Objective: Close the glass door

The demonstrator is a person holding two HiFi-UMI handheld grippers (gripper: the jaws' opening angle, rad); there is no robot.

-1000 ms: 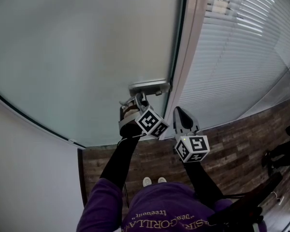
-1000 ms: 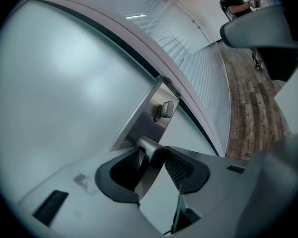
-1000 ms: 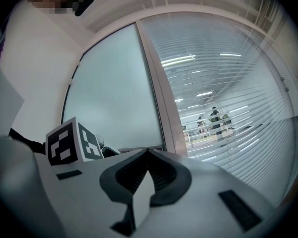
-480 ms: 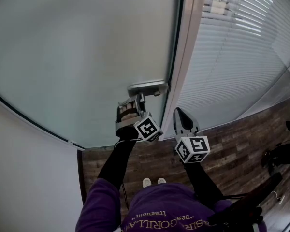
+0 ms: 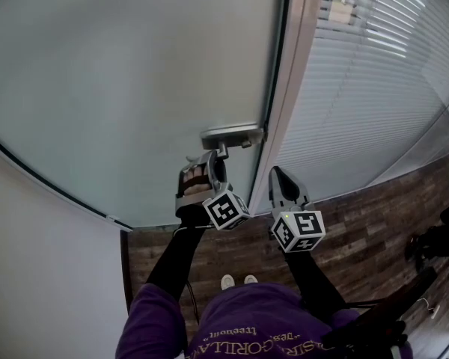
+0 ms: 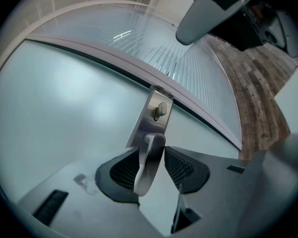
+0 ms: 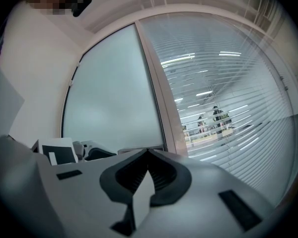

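The frosted glass door (image 5: 135,81) fills the left of the head view, its edge against the pale door frame (image 5: 292,88). A metal handle plate (image 5: 230,135) sits at the door's edge. My left gripper (image 5: 218,153) reaches up to it. In the left gripper view the left gripper (image 6: 151,155) is shut on the metal lever handle (image 6: 148,170), below the plate (image 6: 150,125) and its thumb-turn (image 6: 161,109). My right gripper (image 5: 275,170) hangs beside the frame, shut and holding nothing. Its jaws meet in the right gripper view, with the right gripper (image 7: 148,155) facing the door (image 7: 114,103).
A glass wall with horizontal blinds (image 5: 374,73) runs right of the frame. A white wall (image 5: 45,275) stands at the left. Wood-plank floor (image 5: 374,215) lies below, with dark objects (image 5: 434,238) at the far right.
My left gripper has turned at the handle, its marker cube swinging left and down. The right gripper has stayed in place.
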